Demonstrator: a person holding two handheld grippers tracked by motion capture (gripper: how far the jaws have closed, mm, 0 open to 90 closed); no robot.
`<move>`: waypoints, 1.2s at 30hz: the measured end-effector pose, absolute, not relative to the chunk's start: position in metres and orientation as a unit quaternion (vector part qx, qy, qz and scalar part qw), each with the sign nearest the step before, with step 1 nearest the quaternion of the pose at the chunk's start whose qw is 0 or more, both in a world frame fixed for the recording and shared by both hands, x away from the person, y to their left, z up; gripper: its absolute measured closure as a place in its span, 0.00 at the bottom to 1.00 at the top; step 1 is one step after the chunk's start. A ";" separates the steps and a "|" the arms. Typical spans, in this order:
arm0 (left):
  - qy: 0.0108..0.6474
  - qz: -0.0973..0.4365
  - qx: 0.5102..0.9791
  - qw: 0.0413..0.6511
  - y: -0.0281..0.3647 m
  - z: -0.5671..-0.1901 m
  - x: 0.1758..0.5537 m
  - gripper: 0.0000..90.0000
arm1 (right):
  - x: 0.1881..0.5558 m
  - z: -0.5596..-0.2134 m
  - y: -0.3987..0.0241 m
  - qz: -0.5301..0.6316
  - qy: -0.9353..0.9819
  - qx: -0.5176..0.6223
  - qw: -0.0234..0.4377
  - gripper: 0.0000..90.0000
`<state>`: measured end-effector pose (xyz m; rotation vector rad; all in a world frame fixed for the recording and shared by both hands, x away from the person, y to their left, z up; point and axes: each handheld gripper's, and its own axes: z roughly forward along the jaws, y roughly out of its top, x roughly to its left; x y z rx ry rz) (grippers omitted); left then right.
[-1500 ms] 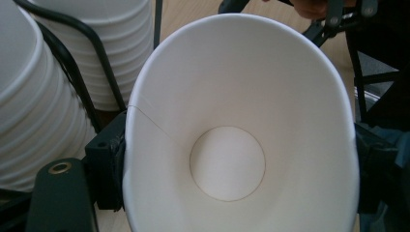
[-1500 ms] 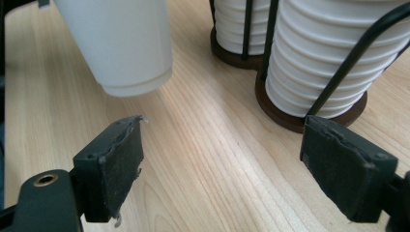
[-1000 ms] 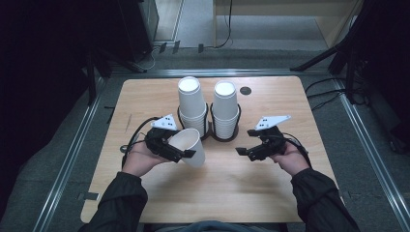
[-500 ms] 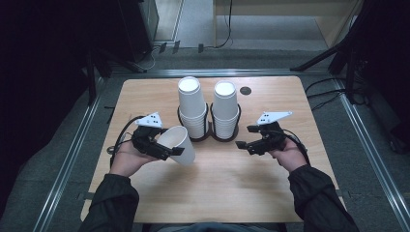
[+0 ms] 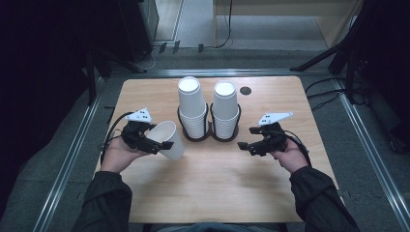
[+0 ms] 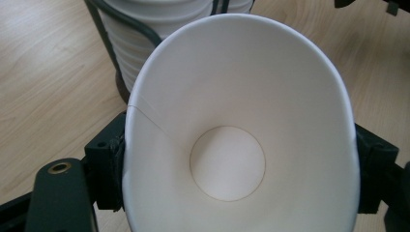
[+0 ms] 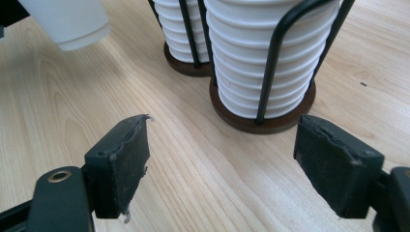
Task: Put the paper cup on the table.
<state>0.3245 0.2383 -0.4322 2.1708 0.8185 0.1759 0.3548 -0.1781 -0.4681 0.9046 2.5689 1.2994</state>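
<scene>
My left gripper [image 5: 157, 143] is shut on a white paper cup [image 5: 168, 139], squeezing its rim into an oval; the cup [image 6: 241, 125] is tilted with its mouth toward the gripper's camera, held just above the table left of the stacks. Two stacks of white cups stand in black wire holders: the left stack [image 5: 191, 107] and the right stack [image 5: 225, 109]. My right gripper [image 5: 246, 144] is open with nothing between its jaws, low over the table right of the stacks. From the right gripper view, the right stack [image 7: 263, 53] is close ahead and the held cup [image 7: 67, 19] at upper left.
The wooden table [image 5: 217, 193] has open surface in front of the holders. A small dark round hole [image 5: 245, 90] sits at the back right. Metal rails and cables run along the floor around the table.
My left gripper has carried the cup leftward and slightly toward the person, away from the left stack. The right gripper has barely moved.
</scene>
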 end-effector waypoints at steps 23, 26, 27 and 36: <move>0.375 0.091 0.833 0.397 0.283 -0.436 0.358 0.20 | 0.349 -0.483 -0.195 0.412 0.849 0.327 0.049 0.23; 0.386 0.097 0.827 0.397 0.287 -0.437 0.361 0.20 | 0.346 -0.484 -0.196 0.406 0.851 0.328 0.052 0.23; 0.391 0.096 0.825 0.395 0.288 -0.438 0.363 0.20 | 0.346 -0.484 -0.196 0.406 0.852 0.326 0.051 0.23; 0.412 0.108 0.823 0.375 0.294 -0.437 0.375 0.19 | 0.344 -0.487 -0.199 0.400 0.853 0.331 0.052 0.23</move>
